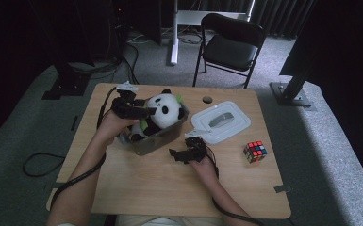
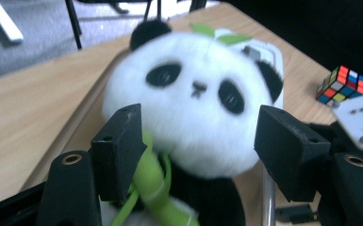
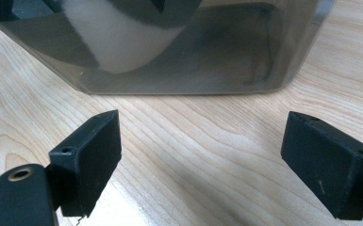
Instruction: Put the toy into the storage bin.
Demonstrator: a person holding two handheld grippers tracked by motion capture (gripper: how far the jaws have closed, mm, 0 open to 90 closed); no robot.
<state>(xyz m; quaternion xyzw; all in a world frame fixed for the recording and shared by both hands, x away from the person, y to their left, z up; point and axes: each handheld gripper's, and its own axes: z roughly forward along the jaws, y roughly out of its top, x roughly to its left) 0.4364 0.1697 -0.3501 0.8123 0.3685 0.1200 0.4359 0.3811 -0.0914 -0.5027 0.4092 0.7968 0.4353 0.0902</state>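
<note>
Right gripper (image 1: 185, 149): nearest the person, low over the table (image 1: 136, 188), jaws spread wide with bare wood between them; in its own view (image 3: 200, 155) nothing sits between the pads.
Bin (image 1: 162, 136): just ahead of the right gripper's jaws, a clear plastic tub; its see-through wall (image 3: 207, 61) stands just beyond the tips, apart from them.
Left gripper (image 1: 144, 110): farther on, above the bin's left end, jaws spread, one to each side of the toy's head; whether the pads touch the fur I cannot tell.
Panda (image 1: 162, 109): a stuffed toy sitting in the bin, head above the rim; in the left gripper's view (image 2: 193, 103) it faces the jaws, a green strap just ahead of the left jaw.
Lid (image 1: 220, 122): beyond the right gripper, flat on the table beside the bin.
Cube (image 1: 255, 151): a colour puzzle cube, off to the right gripper's right, well apart.
Chair (image 1: 231, 47): farthest, on the floor past the table.
</note>
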